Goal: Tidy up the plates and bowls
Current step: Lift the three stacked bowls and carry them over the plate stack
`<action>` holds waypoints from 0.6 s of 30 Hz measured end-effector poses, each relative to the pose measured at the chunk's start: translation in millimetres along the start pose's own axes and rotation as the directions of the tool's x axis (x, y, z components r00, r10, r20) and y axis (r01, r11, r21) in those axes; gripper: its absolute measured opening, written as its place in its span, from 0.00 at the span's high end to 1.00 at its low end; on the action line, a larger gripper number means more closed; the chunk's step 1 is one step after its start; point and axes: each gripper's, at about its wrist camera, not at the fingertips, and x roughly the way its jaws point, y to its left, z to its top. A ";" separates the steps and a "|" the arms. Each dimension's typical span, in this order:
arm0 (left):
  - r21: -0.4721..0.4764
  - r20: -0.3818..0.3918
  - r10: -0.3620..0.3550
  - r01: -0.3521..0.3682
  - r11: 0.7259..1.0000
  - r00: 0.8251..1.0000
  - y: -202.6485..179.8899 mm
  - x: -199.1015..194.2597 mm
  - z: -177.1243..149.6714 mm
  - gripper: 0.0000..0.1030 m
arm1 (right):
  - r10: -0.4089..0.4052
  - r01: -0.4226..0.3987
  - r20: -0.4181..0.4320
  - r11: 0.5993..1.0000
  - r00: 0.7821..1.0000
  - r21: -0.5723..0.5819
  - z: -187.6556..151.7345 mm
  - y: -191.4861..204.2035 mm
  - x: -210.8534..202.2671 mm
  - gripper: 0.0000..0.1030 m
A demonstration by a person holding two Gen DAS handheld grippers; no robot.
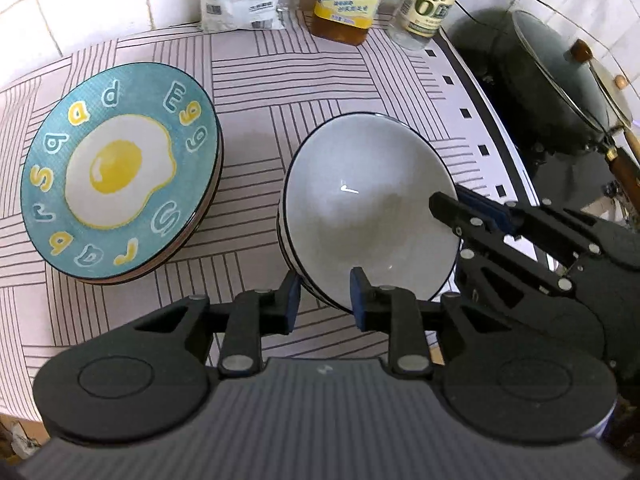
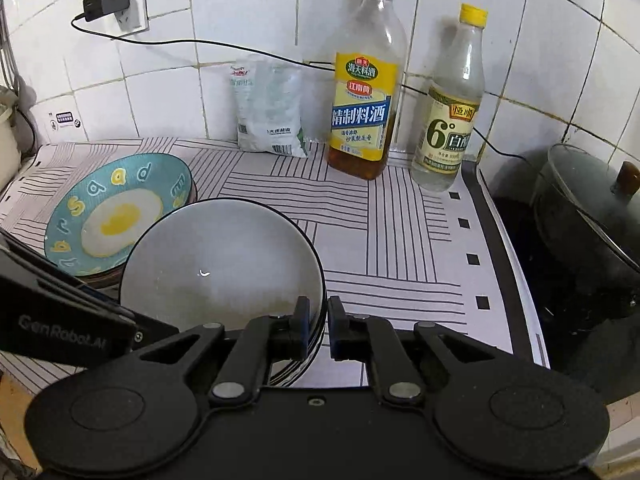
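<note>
A grey-white bowl with a dark rim tops a stack of like bowls on the striped counter mat. My left gripper straddles the near rim, one pad outside the stack and one inside the bowl, with slack showing, so it is open. My right gripper is shut on the same bowl's rim; in the left wrist view its fingertips sit at the bowl's right rim. A blue fried-egg plate tops a stack of plates to the left.
A cooking-wine bottle, a vinegar bottle and a white bag stand against the tiled wall. A dark wok with a glass lid sits on the stove at right. A charger and cable hang on the wall.
</note>
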 end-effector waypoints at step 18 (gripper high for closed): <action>-0.101 0.213 0.011 0.011 0.995 0.977 28.6 -52.3 -11.4 0.57 | 0.129 -0.137 0.068 0.983 0.989 0.122 -21.1 -12.9 -19.1 0.52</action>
